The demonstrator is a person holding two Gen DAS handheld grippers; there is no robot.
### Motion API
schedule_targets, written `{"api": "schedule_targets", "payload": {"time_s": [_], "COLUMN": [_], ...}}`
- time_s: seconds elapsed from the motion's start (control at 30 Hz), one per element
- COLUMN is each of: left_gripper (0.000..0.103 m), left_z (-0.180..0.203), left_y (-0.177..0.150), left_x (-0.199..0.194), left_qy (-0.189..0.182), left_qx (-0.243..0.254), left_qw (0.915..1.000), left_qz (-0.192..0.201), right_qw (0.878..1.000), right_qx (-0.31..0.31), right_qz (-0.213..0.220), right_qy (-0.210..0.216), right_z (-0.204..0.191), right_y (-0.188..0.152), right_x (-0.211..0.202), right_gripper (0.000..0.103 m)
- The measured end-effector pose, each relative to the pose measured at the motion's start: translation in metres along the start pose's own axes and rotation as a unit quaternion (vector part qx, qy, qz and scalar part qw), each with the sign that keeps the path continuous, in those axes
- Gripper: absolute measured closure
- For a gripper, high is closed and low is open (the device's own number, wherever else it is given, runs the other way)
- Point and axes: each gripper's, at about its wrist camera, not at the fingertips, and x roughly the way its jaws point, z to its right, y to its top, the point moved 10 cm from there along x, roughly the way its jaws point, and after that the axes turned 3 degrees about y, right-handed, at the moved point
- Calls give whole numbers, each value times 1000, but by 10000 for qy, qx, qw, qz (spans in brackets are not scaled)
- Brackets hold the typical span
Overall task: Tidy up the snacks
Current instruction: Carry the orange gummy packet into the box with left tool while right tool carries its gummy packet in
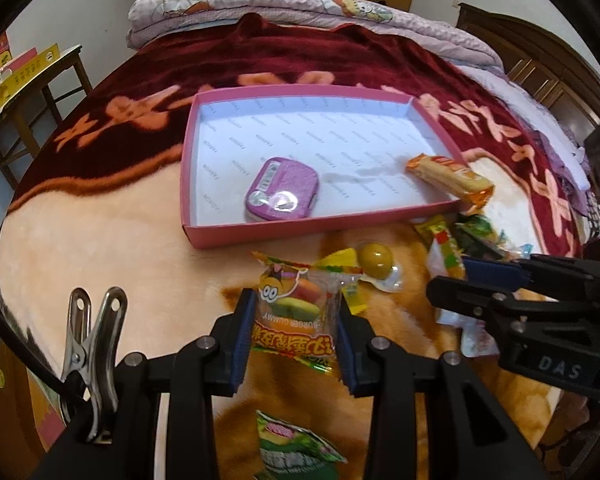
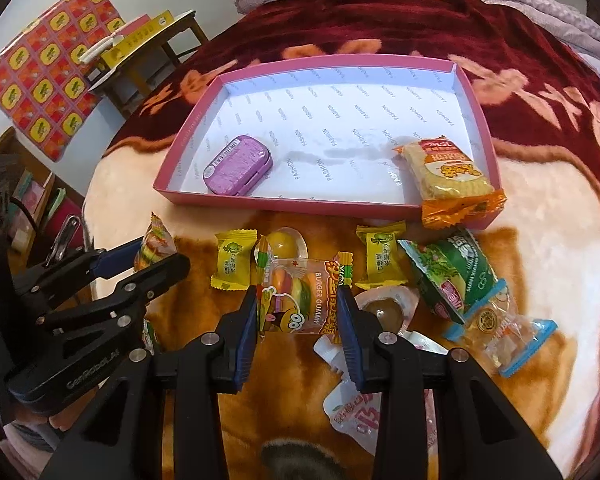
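Note:
A pink shallow box (image 1: pixel 204 112) (image 2: pixel 188 128) lies on the bed and holds a purple tin (image 1: pixel 282 190) (image 2: pixel 238 166) and an orange wafer pack (image 1: pixel 452 178) (image 2: pixel 448 174) over its right corner. My left gripper (image 1: pixel 294 320) is shut on a burger gummy pack (image 1: pixel 296 312), held above the blanket. My right gripper (image 2: pixel 298 316) stands around a second burger gummy pack (image 2: pixel 296 300) and grips its sides. Loose snacks lie in front of the box: yellow candies (image 2: pixel 232 260), a jelly cup (image 2: pixel 288 242) and a green packet (image 2: pixel 452 272).
A red and cream blanket (image 1: pixel 100 216) covers the bed. Folded quilts (image 1: pixel 300 4) lie at the far end. A small table (image 2: pixel 148 52) with boxes stands at the left. Another green packet (image 1: pixel 292 444) lies under the left gripper. A white pouch (image 2: pixel 356 408) lies near the right gripper.

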Motion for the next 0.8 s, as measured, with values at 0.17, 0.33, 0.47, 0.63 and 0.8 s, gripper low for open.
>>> {"api": "schedule_targets", "payload": {"time_s": [0.17,0.33,0.47,0.63,0.8], "left_gripper": [65,65,65,65,65], "left_z": [4,6,5,6,8], "left_y": [2,7,14,23,32], "left_x": [-4,-2,-1,1,6], "left_qy": [-46,-99,-61,-102,-121], "left_qx": [39,120,148,119,113], "left_qw": [10000,9997,9997,9997,9997], "left_qz": [-37,-200,-189,-181,-192], "right_qw": [10000,10000,10000,9999,9998], "right_qx": [66,-8,15,2,38], "right_qz": [-6,0,41,88,115], "right_qy": [8,-75,-88,-145,-158], "right_z": [4,6,7,9,11], "right_y": [3,10,17,27,37], "right_x": [-5,-11,-15,-18,-17], "right_gripper": [65,65,65,65,65]}}
